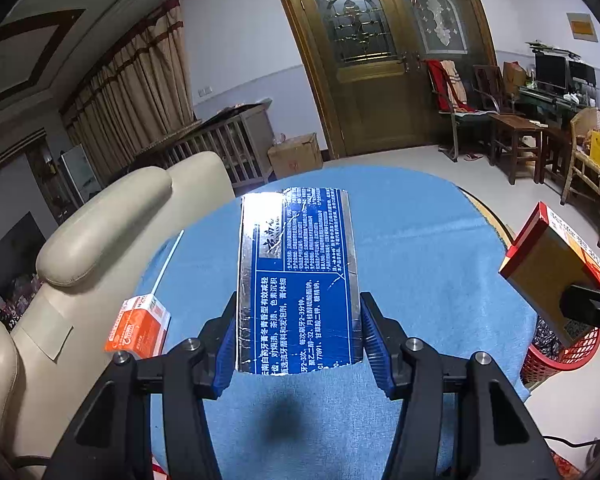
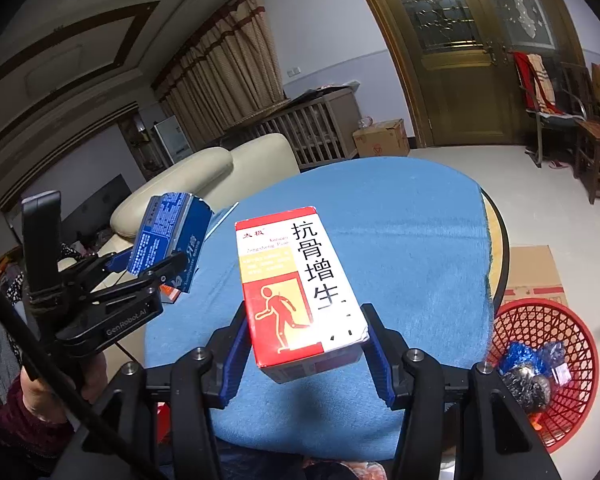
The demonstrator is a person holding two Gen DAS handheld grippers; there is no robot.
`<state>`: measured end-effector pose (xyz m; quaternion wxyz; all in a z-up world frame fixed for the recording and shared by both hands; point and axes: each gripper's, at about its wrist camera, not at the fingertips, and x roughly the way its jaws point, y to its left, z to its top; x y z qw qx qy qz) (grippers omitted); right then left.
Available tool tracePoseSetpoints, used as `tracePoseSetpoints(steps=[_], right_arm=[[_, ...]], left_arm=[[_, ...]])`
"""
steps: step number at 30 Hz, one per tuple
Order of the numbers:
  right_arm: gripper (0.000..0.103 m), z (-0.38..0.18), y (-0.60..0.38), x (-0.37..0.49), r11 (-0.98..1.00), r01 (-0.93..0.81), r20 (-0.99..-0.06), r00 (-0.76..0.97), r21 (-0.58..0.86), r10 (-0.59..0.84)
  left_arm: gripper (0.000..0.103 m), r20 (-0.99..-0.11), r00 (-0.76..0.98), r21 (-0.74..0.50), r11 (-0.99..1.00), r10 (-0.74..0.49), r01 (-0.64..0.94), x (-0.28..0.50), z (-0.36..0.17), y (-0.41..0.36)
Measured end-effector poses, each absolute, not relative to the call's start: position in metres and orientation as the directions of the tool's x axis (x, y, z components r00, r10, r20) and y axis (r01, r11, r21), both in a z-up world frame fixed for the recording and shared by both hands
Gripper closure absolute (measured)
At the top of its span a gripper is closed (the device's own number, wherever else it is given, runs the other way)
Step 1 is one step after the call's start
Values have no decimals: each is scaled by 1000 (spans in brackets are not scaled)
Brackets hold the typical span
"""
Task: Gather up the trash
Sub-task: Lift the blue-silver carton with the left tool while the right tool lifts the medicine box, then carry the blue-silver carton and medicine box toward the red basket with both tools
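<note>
My left gripper [image 1: 298, 340] is shut on a blue and silver toothpaste box [image 1: 298, 276] and holds it above the blue tablecloth [image 1: 420, 248]. The box also shows in the right wrist view [image 2: 168, 236], with the left gripper [image 2: 152, 268] around it. My right gripper [image 2: 306, 354] is shut on a red and white medicine box [image 2: 300, 284], lifted above the cloth. That box shows at the right edge of the left wrist view [image 1: 556, 268]. A red mesh trash basket [image 2: 548, 372] stands on the floor to the right of the table, with crumpled wrappers inside.
A small orange box [image 1: 138, 330] and a thin white straw [image 1: 168, 260] lie on the table's left side. A cream sofa [image 1: 100, 240] stands left of the table. A flat cardboard sheet [image 2: 532, 272] lies behind the basket. Chairs and a desk stand at the far right.
</note>
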<state>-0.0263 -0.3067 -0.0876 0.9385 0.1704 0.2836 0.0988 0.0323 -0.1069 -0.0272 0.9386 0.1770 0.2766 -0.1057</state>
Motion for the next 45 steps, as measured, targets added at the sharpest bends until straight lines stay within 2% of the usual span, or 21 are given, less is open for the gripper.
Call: tracePoseSetpoints(steps=[45], right_arm=[[48,-103,-301,-20,914,-53,-532,799,403,281]], left_arm=[[46,-617,783,284,905,-81,318,57,-46,-113]])
